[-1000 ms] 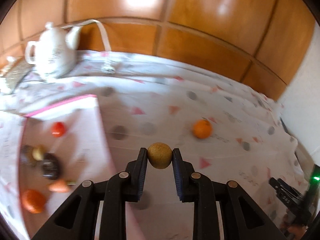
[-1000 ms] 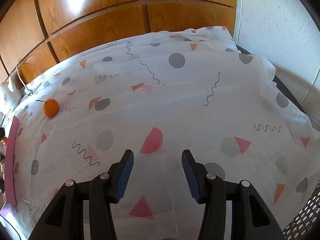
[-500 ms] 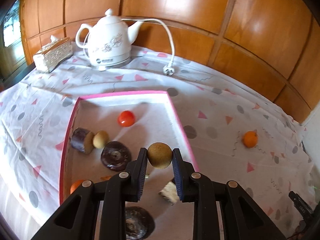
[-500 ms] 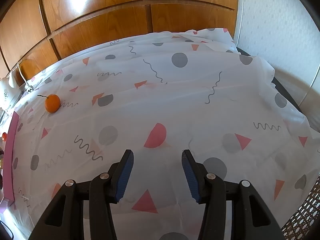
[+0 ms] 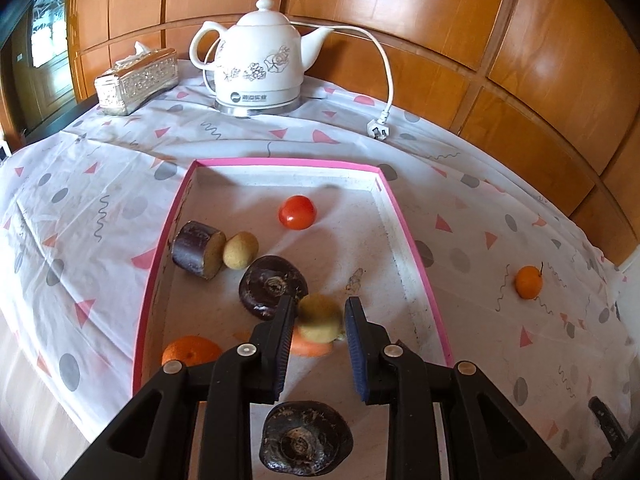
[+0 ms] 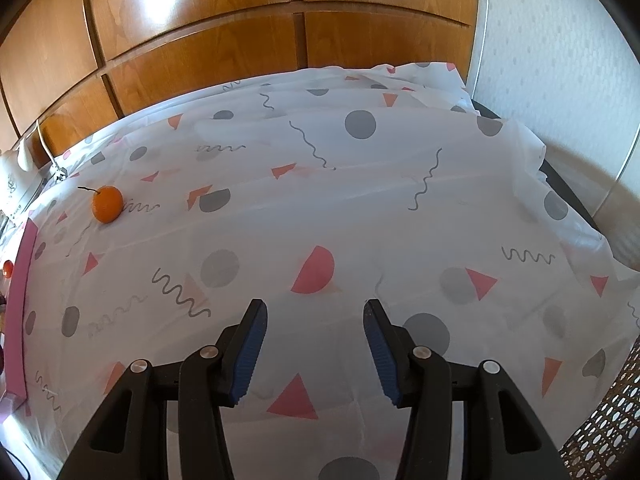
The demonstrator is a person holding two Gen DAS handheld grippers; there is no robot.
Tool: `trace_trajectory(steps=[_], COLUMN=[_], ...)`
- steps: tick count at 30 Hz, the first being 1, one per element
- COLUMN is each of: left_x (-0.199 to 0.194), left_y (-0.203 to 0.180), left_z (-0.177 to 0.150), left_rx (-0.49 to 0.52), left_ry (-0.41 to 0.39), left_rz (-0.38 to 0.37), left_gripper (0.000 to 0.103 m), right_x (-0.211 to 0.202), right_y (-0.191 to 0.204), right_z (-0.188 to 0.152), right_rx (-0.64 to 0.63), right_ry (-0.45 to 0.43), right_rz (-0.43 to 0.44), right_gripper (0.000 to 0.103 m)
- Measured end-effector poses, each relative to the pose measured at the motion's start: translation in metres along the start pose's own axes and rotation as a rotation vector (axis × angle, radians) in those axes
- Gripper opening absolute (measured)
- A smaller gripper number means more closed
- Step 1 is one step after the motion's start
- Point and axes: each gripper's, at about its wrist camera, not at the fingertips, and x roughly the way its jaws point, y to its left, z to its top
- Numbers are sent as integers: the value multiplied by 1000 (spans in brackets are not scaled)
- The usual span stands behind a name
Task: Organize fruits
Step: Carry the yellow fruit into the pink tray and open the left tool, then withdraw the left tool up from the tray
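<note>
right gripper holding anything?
No, the right gripper has open jaws with only bare tablecloth between them.

Left gripper [image 5: 318,318]: matte black plastic body, two triangular arm frames with cut-out openings, four round silver screw heads across the linkage, and ribbed pads [image 5: 357,344] in dark blue on the inner faces of both fingers. Right gripper [image 6: 315,340]: same build, black frames with triangular cut-outs, four silver screws, and ribbed pads [image 6: 249,354] in a brighter blue. No cables, markings, hands or sleeves in either wrist view.
</note>
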Motion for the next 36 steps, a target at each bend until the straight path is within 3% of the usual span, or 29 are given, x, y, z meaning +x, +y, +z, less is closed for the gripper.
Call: trace_trajectory(steps=[3,17,27,36], left_x=[-4,-37,-44,-47], left_y=[1,5,14,23], left_z=[-2,-22,-37,-39], left_rx=[-5,42,17,-3], left_ry=[-13,-47,-32,-40], left_rz=[4,-19,-22,-7], left_gripper=[40,46,47,50], right_x=[-1,-1,4,31], right_y=[1,29,103,173], right_z=[0,4,32,61], right_rx=[-4,-75,-253,-373], right_ry=[-2,7,-2,-6], right_rz=[0,64,243,303], right_gripper=[51,51,54,55])
